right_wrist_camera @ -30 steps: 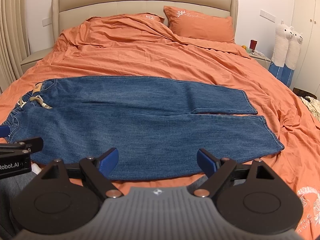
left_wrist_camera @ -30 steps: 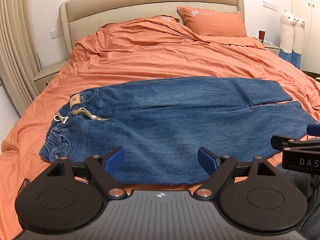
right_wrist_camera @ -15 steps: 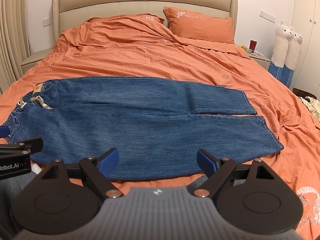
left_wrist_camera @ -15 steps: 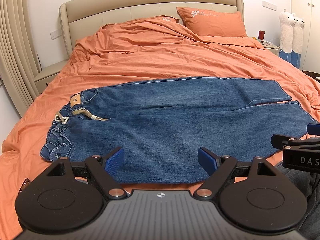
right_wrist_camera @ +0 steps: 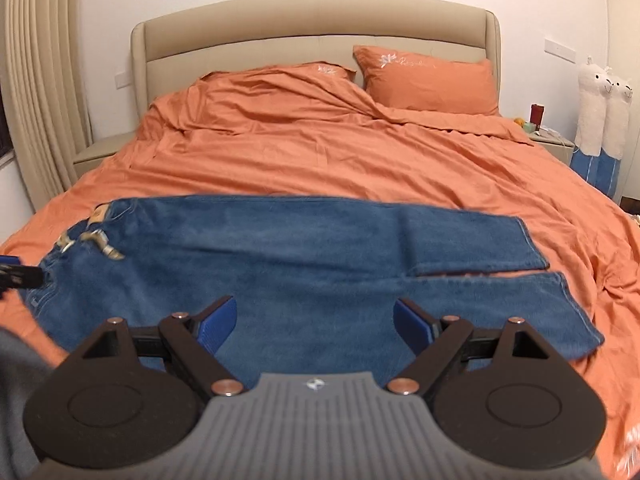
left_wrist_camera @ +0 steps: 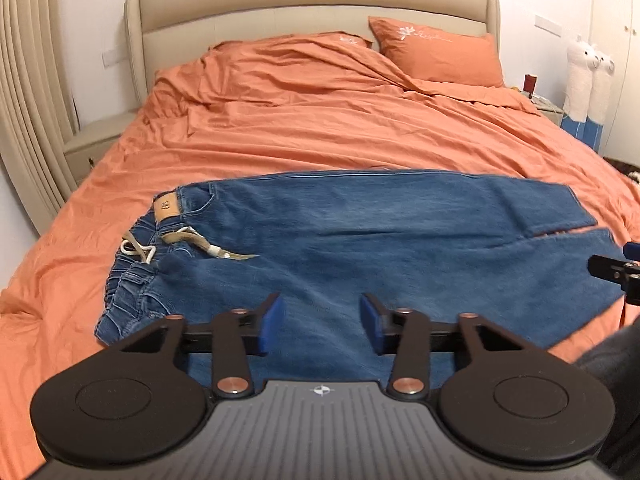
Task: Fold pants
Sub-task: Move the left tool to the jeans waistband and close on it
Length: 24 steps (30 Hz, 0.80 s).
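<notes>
Both grippers have come forward and lower over the jeans [left_wrist_camera: 360, 248] since a second ago, and the left gripper [left_wrist_camera: 322, 324] has narrowed its gap — its blue pads [left_wrist_camera: 270, 320] stand closer together than before, though a clear space remains between them with nothing held. The right gripper [right_wrist_camera: 314, 322] is spread wide, its pads [right_wrist_camera: 218, 320] well apart and empty, hanging over the near leg of the jeans.

The jeans lie flat across the orange duvet [left_wrist_camera: 340, 132], nearer the foot of the bed than the headboard [left_wrist_camera: 312, 4]. Their waistband [left_wrist_camera: 132, 276], bunched and elasticated, points to the left side of the bed; a tan leather patch [left_wrist_camera: 165, 207] sits at its far corner and a pale drawstring [left_wrist_camera: 188, 242] trails over the denim just beside it. The two legs run toward the right side of the bed, the far leg [right_wrist_camera: 460, 240] ending short of the near leg's hem [right_wrist_camera: 580, 312], with a thin slit between them.

An orange pillow [right_wrist_camera: 428, 80] leans against the headboard. Right of the bed stand two white alpaca plush toys [right_wrist_camera: 604, 112] — beside a nightstand [right_wrist_camera: 548, 142] holding a small red item, too small to identify, possibly a can.
</notes>
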Tool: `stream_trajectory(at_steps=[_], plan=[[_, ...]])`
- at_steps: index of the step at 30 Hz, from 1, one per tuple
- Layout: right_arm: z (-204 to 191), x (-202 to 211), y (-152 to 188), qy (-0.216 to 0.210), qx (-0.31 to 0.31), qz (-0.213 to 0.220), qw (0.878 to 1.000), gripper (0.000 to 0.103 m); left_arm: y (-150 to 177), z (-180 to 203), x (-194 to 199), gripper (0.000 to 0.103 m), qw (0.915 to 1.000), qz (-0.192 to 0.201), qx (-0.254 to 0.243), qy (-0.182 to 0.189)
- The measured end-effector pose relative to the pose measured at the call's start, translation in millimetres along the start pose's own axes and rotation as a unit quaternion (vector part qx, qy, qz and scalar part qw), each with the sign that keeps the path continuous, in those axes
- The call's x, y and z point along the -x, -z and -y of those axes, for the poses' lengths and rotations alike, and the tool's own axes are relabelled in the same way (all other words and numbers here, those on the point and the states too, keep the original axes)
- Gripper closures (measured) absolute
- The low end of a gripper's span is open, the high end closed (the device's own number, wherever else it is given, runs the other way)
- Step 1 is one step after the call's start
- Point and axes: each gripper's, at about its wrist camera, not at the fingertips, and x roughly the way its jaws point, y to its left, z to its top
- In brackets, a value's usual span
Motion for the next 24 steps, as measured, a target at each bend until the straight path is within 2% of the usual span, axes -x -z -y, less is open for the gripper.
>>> stream_trajectory(at_steps=[3,9,10,11,14,17,21,24], plan=[[12,-21,-9,-0.006,0.004,0.01,1.0,0.021,-16,-38,-18,0.073,0.9994,-0.014,0.028,0.015],[29,-65,-19,-0.04,0.01,0.018,0.999,0.022,-46,-117,-66,0.072,0.9969,-0.041,0.058,0.033],[31,-72,-19,-0.044,0.005,0.019,0.999,0.027,-49,-129,-75,0.072,0.9967,-0.043,0.057,0.037],[32,-79,-18,-0.05,-0.003,0.02,0.999,0.035,-52,-141,-87,0.069,0.9968,-0.05,0.054,0.033],[37,-101,-14,-0.067,-0.023,0.017,0.997,0.041,-58,-172,-120,0.06,0.9956,-0.075,0.057,0.001],[35,-118,-11,-0.057,-0.022,0.006,0.998,0.041,-57,-203,-152,0.051,0.9931,-0.096,0.067,0.006],[32,-137,-10,-0.042,-0.016,-0.003,0.999,0.041,-45,-241,-189,0.049,0.9854,-0.132,0.107,0.018],[32,-149,-9,-0.038,-0.017,-0.016,0.999,0.041,-30,-271,-207,0.043,0.9777,-0.135,0.157,0.034]])
